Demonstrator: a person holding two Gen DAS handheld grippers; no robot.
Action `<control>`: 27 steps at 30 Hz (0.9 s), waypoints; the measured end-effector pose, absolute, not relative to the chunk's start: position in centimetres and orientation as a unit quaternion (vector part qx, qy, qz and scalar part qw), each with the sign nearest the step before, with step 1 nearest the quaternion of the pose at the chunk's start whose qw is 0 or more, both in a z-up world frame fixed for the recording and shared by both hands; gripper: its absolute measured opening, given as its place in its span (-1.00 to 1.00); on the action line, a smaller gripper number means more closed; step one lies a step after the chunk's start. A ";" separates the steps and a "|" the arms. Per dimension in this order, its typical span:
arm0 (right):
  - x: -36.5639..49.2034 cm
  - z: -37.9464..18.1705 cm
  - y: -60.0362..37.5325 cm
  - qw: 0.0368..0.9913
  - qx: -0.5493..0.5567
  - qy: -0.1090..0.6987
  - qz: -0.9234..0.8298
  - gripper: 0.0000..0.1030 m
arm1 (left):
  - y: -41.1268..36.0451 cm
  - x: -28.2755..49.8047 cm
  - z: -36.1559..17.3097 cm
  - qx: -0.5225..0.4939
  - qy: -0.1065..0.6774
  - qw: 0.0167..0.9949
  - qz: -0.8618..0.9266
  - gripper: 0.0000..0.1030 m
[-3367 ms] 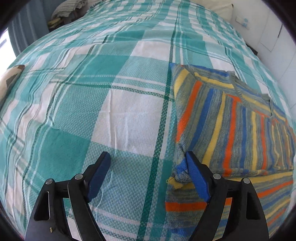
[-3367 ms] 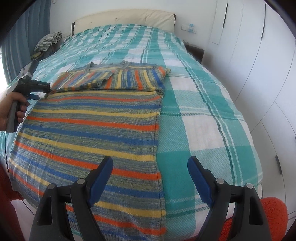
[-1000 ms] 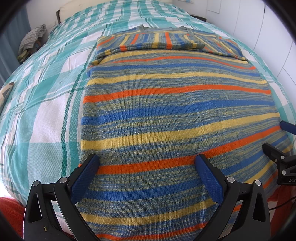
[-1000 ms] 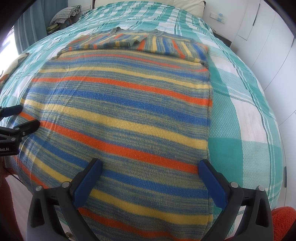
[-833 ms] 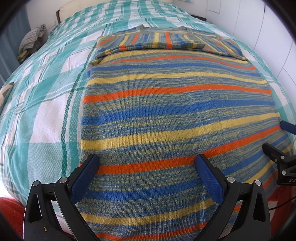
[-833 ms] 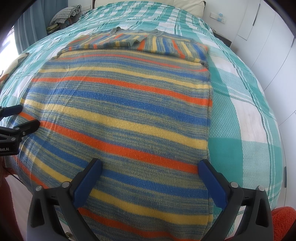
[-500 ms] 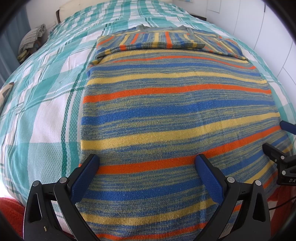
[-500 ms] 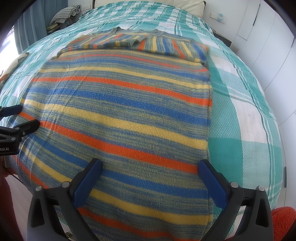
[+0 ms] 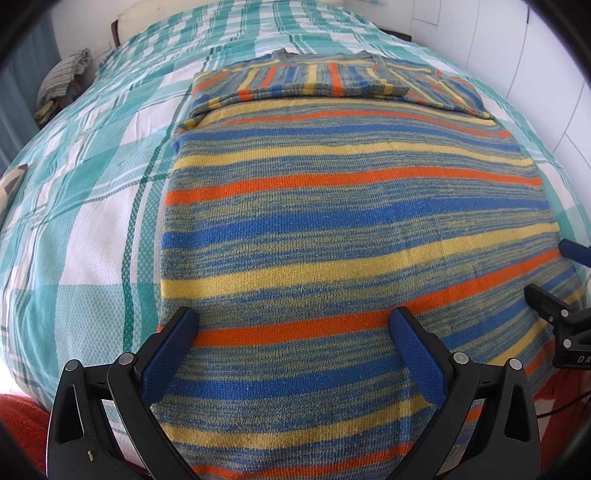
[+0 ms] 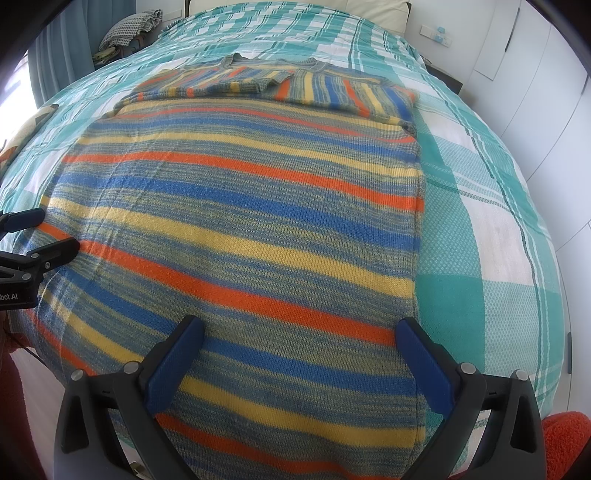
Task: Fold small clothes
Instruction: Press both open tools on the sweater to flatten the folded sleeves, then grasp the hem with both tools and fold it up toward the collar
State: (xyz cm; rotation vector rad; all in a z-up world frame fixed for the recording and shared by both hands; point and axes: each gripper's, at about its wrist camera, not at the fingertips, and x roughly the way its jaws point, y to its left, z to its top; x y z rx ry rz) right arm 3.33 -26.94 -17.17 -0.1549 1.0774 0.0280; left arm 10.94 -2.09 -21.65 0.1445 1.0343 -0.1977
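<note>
A striped knit sweater (image 9: 351, 221), blue, orange, yellow and grey, lies flat on the bed with both sleeves folded across its chest at the far end (image 9: 332, 81). It also fills the right wrist view (image 10: 240, 221). My left gripper (image 9: 291, 325) is open and empty above the sweater's near hem at the left side. My right gripper (image 10: 299, 332) is open and empty above the near hem at the right side. Each gripper shows at the edge of the other's view, the right one (image 9: 561, 306) and the left one (image 10: 33, 243).
The bed has a teal and white checked cover (image 9: 92, 184). A pillow (image 10: 373, 9) and a heap of folded cloth (image 10: 129, 29) lie at the head end. White wardrobe doors (image 10: 546, 74) stand to the right. An orange rug (image 10: 565, 439) lies below the bed edge.
In the last second nothing has visibly moved. Since 3.4 s ago both grippers have come back from the sleeve area to the near hem of the sweater.
</note>
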 end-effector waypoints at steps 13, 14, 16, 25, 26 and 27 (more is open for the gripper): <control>2.6 -9.3 -36.7 0.866 0.078 0.494 0.002 0.95 | 6.6 8.2 -18.5 -0.032 0.557 0.828 -0.059 0.91; 2.6 -9.3 -38.4 0.851 0.103 0.515 0.007 0.95 | 7.5 7.9 -19.6 -0.050 0.583 0.809 -0.053 0.88; 2.6 -10.9 -40.8 0.801 0.152 0.579 0.021 0.95 | 8.2 7.1 -21.5 -0.079 0.618 0.780 -0.059 0.71; 0.4 -17.6 -37.2 0.675 0.159 0.710 0.124 0.51 | 4.3 5.8 -23.9 -0.014 0.664 0.738 -0.123 0.21; 0.6 -18.1 -36.7 0.667 0.162 0.714 0.135 0.36 | 4.5 5.6 -23.8 -0.015 0.665 0.736 -0.122 -0.11; 0.5 -18.8 -36.1 0.651 0.158 0.728 0.146 0.09 | 4.8 5.4 -23.8 -0.016 0.669 0.734 -0.119 -0.34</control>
